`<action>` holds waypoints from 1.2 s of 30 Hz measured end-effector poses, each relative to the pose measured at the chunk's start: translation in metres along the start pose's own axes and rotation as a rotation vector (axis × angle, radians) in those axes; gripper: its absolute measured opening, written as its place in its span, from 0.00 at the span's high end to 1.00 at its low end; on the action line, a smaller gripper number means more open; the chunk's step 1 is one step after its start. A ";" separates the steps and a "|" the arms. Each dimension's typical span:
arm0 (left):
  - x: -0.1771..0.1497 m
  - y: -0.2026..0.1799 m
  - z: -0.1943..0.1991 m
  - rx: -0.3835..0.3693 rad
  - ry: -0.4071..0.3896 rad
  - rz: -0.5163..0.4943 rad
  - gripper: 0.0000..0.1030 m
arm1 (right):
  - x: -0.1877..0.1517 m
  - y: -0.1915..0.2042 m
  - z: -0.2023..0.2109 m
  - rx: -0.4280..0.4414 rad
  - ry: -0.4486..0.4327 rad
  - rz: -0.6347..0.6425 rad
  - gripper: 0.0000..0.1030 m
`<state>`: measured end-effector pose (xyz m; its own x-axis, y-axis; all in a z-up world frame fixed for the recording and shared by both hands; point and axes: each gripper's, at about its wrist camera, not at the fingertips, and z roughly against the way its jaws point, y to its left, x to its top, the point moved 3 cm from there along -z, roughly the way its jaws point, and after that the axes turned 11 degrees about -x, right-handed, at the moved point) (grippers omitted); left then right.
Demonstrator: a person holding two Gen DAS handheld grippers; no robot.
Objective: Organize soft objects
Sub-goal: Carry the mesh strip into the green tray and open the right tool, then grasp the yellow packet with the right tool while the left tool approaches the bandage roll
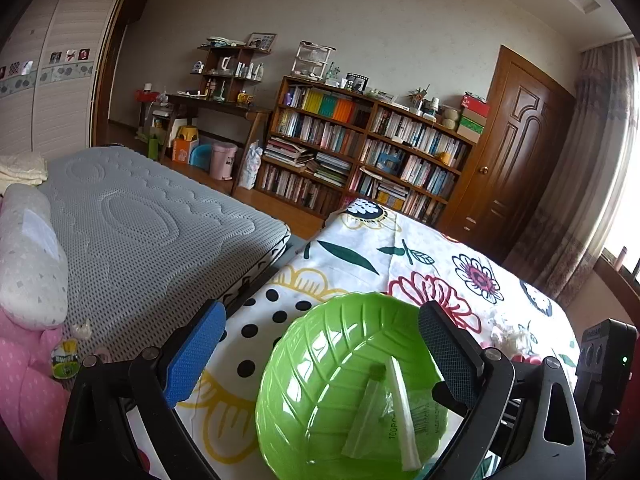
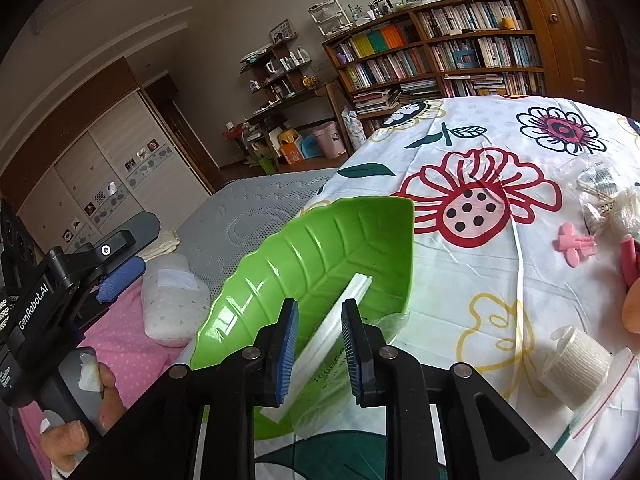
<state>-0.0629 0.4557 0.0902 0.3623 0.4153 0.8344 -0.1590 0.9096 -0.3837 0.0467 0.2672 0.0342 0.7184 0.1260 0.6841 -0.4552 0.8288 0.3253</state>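
Cotton-swab packet (image 2: 336,336) between the right gripper's (image 2: 318,354) blue pads — long axis running near-to-far, in line with the gripper.

Lies in the green leaf bowl (image 2: 320,240) on the flowered tabletop (image 2: 480,280), near end poking over the bowl's near rim, far end up toward the bowl's middle. Right gripper partly closed, pads flanking the near end of the packet with a slim gap showing on each side — cannot tell whether truly pinched or just let go. Left gripper (image 1: 320,352) spread wide and empty, straddling the same bowl (image 1: 320,360) from the left, holding nothing. Right gripper clearly the nearer one. Still loose on the right of the tabletop: a bagged gauze roll (image 2: 576,368) near, a crumpled packet (image 2: 608,196) farther off — probably next for the bowl.
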 end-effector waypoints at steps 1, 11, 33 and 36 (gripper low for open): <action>-0.001 0.000 0.000 0.000 0.002 0.000 0.05 | 0.000 -0.002 0.001 -0.005 -0.005 -0.010 0.73; -0.007 -0.010 -0.007 -0.015 0.034 -0.023 0.05 | -0.006 -0.025 0.013 -0.067 -0.037 -0.058 0.71; -0.033 -0.056 -0.025 -0.069 0.128 -0.122 0.05 | -0.038 -0.106 0.071 -0.325 -0.143 -0.119 0.54; -0.036 -0.066 -0.028 -0.078 0.141 -0.138 0.05 | -0.043 -0.123 0.080 -0.359 -0.147 -0.154 0.53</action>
<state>-0.0397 0.3811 0.0747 0.5015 0.2767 0.8197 -0.0292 0.9524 -0.3036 0.0297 0.1163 0.0174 0.6690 -0.0722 0.7398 -0.1171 0.9726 0.2008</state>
